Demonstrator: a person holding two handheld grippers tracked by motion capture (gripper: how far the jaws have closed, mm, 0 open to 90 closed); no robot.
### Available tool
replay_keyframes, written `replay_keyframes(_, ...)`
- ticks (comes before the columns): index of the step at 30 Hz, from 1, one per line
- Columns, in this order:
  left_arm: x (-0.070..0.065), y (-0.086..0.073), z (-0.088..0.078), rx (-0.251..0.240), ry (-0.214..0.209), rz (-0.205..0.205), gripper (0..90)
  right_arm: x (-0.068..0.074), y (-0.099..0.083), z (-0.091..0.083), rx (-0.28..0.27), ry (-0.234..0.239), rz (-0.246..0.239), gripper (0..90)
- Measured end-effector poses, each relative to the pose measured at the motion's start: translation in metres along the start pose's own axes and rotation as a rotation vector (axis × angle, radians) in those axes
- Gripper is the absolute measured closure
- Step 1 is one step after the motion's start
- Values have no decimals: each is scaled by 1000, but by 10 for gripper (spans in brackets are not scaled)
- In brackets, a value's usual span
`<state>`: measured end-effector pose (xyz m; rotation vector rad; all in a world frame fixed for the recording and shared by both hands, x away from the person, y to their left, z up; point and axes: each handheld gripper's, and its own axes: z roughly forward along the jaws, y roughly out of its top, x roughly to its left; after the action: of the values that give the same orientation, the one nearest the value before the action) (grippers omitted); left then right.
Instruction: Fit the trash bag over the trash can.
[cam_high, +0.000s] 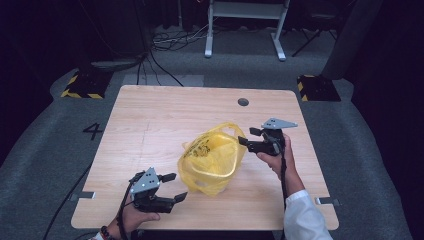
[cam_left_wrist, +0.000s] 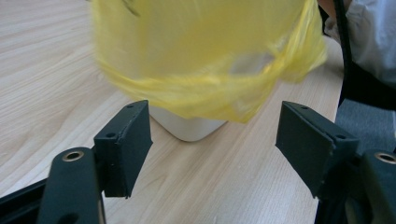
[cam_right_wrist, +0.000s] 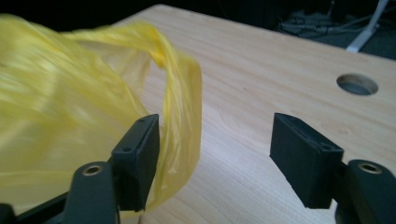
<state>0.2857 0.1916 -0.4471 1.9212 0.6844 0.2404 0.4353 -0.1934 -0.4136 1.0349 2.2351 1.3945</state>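
Facing the yellow bag (cam_high: 212, 157) from opposite sides, both grippers hold fingers spread and empty, the right gripper (cam_high: 247, 137) nearer than the left gripper (cam_high: 172, 187).

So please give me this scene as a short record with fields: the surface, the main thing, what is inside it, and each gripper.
surface: wooden table
main thing: yellow plastic bag, near the middle
inside bag: white object, bottom corner showing under the plastic
left gripper: open, beside the bag, holding nothing
right gripper: open, at the bag's handle loop, not pressing it
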Motion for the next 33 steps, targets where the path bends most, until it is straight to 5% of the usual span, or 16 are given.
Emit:
replay_keyframes(4, 4, 4, 3, -6, -20, -25, 250, 1, 5, -9, -41, 25, -18, 259)
replay_keyframes(8, 0, 8, 18, 36, -36, 20, 261, 3, 16, -8, -69, 57, -22, 253)
replay_keyframes(13, -2, 10, 28, 66, -18, 52, 436, 3, 36, 8, -67, 111, -7, 271)
replay_keyframes(17, -4, 11, 29, 57, 29, 109, 658, 7, 43, 23, -30, 141, -44, 473)
replay_keyframes(19, -5, 11, 30, 43, 33, 133, 817, 11, 44, 29, 1, 136, -80, 662)
replay_keyframes(23, -1, 11, 34, 54, 42, 133, 900, 14, 44, 38, 29, 107, -87, 880)
replay_keyframes(33, 0, 2, 46, 119, 55, 184, 900, -1, 16, 57, 119, 83, -6, 900)
